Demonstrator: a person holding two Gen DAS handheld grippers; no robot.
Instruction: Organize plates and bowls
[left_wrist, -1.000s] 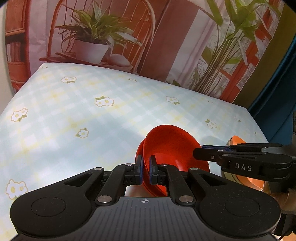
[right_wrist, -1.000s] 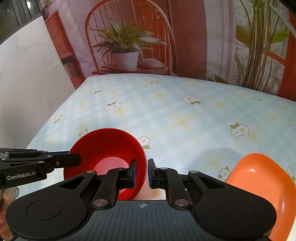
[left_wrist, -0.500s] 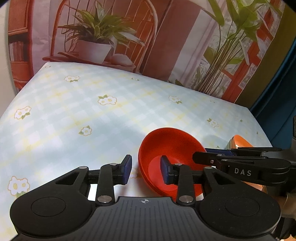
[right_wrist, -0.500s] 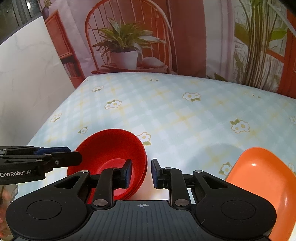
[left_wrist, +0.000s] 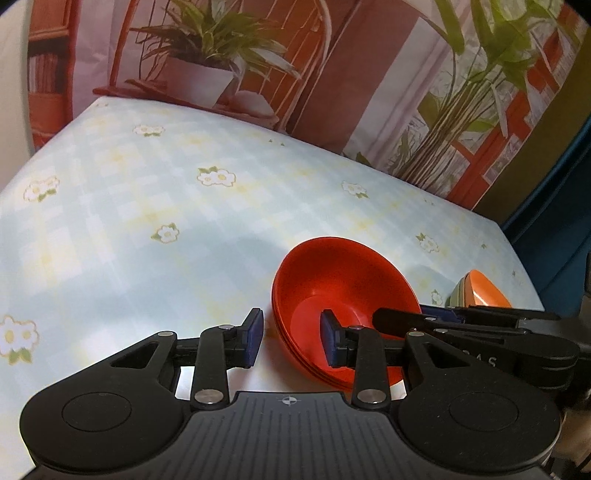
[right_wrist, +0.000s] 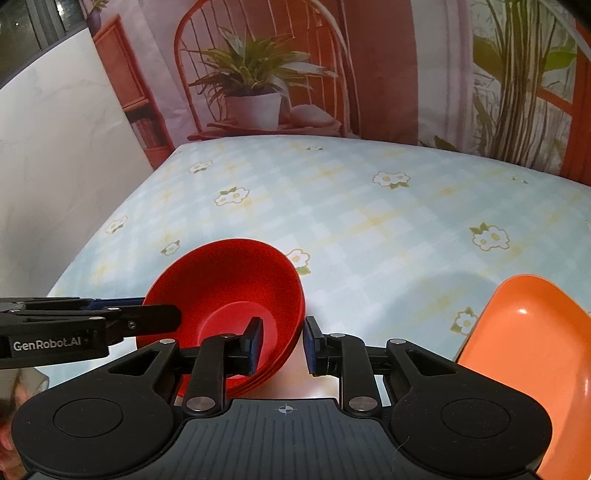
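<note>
A stack of red bowls (left_wrist: 343, 280) rests on the flowered tablecloth (left_wrist: 147, 221), with several rims showing at its near edge. My left gripper (left_wrist: 291, 336) is open, its blue pads standing either side of the stack's left rim without pressing on it. From the other side, my right gripper (right_wrist: 284, 343) is also open and straddles the right rim of the red bowls (right_wrist: 225, 280) with a gap at each pad. Each gripper shows in the other's view, at the bowl's edge.
An orange plate (right_wrist: 524, 332) lies at the near right; in the left wrist view it tops a small pile (left_wrist: 476, 291) with a green edge beneath. A printed backdrop of a chair and plants stands behind the table's far edge.
Both grippers were closed on the top red bowl's rim, which was held tilted. Their jaws have since parted, and the bowl now sits level, nested in the stack.
</note>
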